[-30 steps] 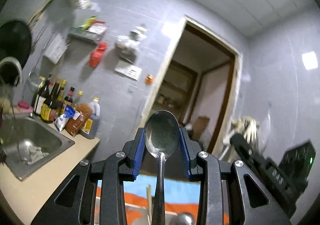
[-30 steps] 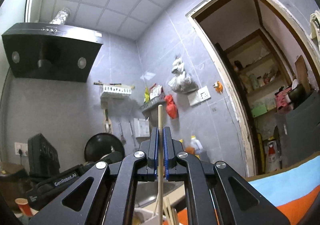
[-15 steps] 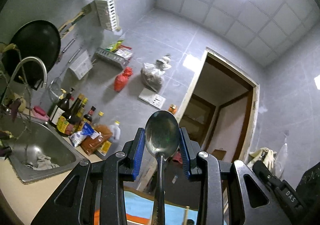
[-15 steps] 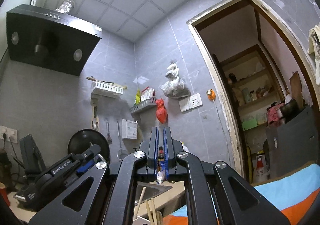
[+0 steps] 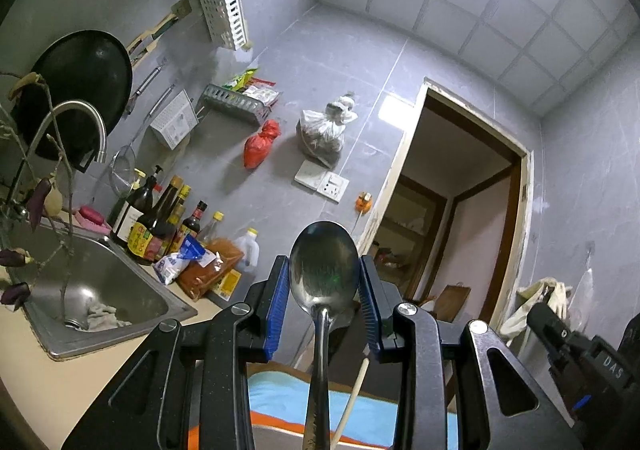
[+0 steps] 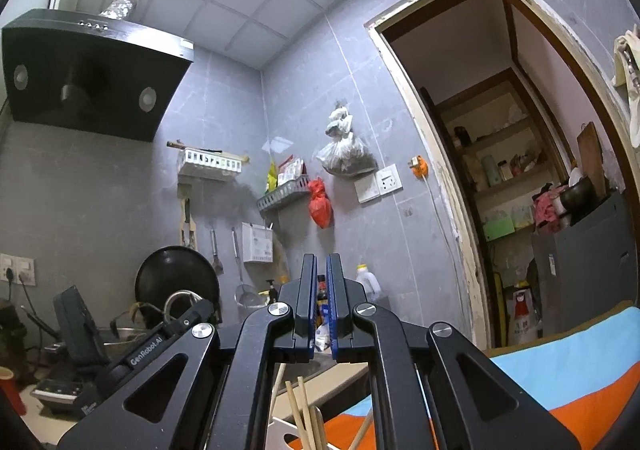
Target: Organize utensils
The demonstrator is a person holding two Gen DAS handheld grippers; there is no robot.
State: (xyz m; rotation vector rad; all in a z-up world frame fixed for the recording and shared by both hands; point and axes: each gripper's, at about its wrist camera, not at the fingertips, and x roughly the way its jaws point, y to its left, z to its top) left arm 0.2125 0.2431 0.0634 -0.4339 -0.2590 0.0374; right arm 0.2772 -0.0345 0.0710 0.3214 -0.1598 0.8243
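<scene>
My left gripper is shut on a metal spoon. The spoon stands upright with its bowl between the blue pads and its handle running down out of view. A wooden chopstick leans below it. My right gripper has its jaws nearly together with a narrow gap and nothing in it. Below it several wooden chopsticks stand in a white holder. Both grippers point up toward the kitchen wall.
A steel sink with a faucet is at the left, with sauce bottles behind it. A blue and orange cloth covers the table. The other gripper's body is at the left. An open doorway is at the right.
The chopstick held in my right gripper a second ago is gone from its jaws and now stands in the holder below. My left gripper tilted upward with the spoon still held.
</scene>
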